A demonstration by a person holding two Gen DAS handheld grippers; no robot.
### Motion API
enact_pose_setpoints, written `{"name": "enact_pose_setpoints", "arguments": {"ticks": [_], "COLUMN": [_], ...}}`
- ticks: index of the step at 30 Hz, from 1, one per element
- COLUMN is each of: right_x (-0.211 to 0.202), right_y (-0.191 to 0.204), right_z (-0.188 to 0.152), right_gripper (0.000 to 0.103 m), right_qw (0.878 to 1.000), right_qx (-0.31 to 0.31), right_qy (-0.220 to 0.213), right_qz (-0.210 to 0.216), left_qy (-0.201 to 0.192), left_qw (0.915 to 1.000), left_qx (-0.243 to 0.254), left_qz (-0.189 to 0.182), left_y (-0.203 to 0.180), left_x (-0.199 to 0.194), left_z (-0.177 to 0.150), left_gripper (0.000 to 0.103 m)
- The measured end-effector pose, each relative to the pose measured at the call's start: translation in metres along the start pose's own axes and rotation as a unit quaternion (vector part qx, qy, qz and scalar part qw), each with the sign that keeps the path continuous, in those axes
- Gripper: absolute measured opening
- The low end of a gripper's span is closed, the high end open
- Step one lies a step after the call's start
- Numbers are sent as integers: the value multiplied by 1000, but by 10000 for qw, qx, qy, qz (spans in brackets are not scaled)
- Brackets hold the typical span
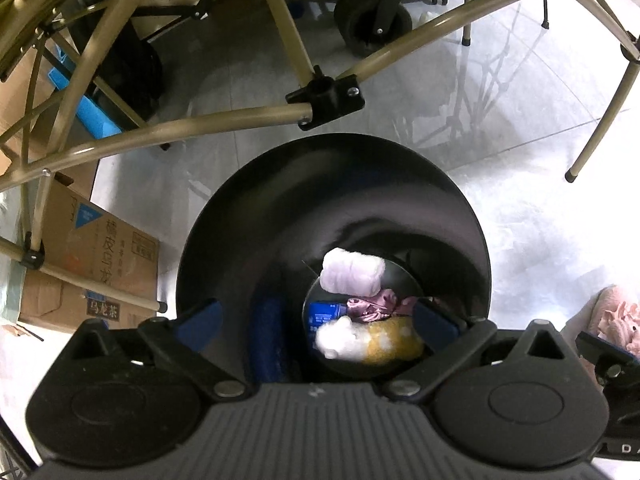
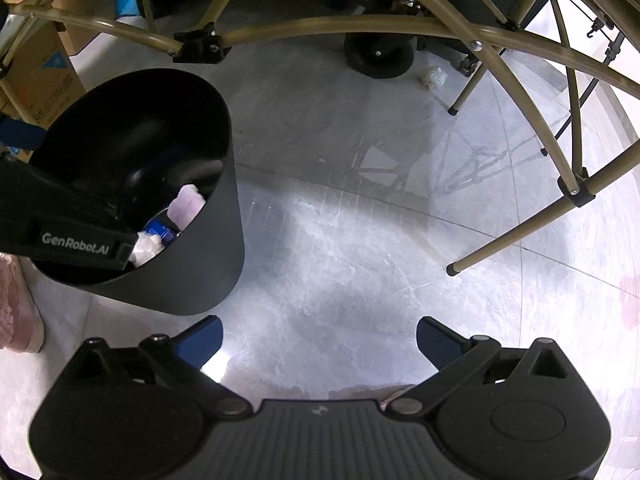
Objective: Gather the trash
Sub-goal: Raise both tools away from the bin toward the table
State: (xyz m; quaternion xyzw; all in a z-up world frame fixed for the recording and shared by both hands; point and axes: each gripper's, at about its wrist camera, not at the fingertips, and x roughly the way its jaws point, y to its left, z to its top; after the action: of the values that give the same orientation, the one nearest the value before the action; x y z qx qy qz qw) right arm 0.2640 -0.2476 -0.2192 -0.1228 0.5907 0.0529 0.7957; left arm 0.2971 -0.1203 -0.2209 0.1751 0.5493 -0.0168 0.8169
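Note:
A black round trash bin (image 1: 248, 208) stands on the floor. My left gripper (image 1: 318, 322) hangs over its mouth, pointing down, jaws wide open with nothing between them. Inside lie a pale pink wad (image 1: 352, 276), a white tissue (image 1: 340, 338), a yellow scrap (image 1: 394, 338), a mauve wrapper (image 1: 374, 306) and a blue packet (image 1: 325, 312). In the right wrist view the same bin (image 2: 208, 264) sits at the left with the left gripper's body (image 2: 60, 216) across its opening. My right gripper (image 2: 318, 340) is open over bare floor. A crumpled white wad (image 2: 433, 76) lies far back by a wheel.
Tan folding-frame tubes (image 1: 192, 126) with black joints (image 1: 326, 100) cross above the bin, and their legs (image 2: 520, 236) stand on the glossy grey tile floor. Cardboard boxes (image 1: 96, 248) sit at the left. A black wheel (image 1: 370, 20) is behind. A pink slipper (image 2: 18, 312) is beside the bin.

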Motion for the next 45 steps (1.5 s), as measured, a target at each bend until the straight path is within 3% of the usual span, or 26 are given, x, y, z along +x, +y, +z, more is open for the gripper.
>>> {"name": "enact_pose_setpoints", "arguments": {"ticks": [22,33,45], "right_x": [-1,-13,-48], "right_y": [3,4,5], "right_z": [-1,-2,-5], "right_gripper": [103,103,103], "right_qw": [10000,9997,9973], "right_qx": [-61,-104,-147], "right_qy": [-20,-204,-723], "right_qz": [-3,-25,58], "left_qy": [-12,-394,-749], "left_qw": [9997,9984,9960], "left_qx": [-13,-132,-392], "left_qz": [-228,-374,-283], "left_y": [4,16,29], "left_x": [-15,-47,-83], "left_z": [-2,-6,-13], "left_gripper": [103,103,103]}}
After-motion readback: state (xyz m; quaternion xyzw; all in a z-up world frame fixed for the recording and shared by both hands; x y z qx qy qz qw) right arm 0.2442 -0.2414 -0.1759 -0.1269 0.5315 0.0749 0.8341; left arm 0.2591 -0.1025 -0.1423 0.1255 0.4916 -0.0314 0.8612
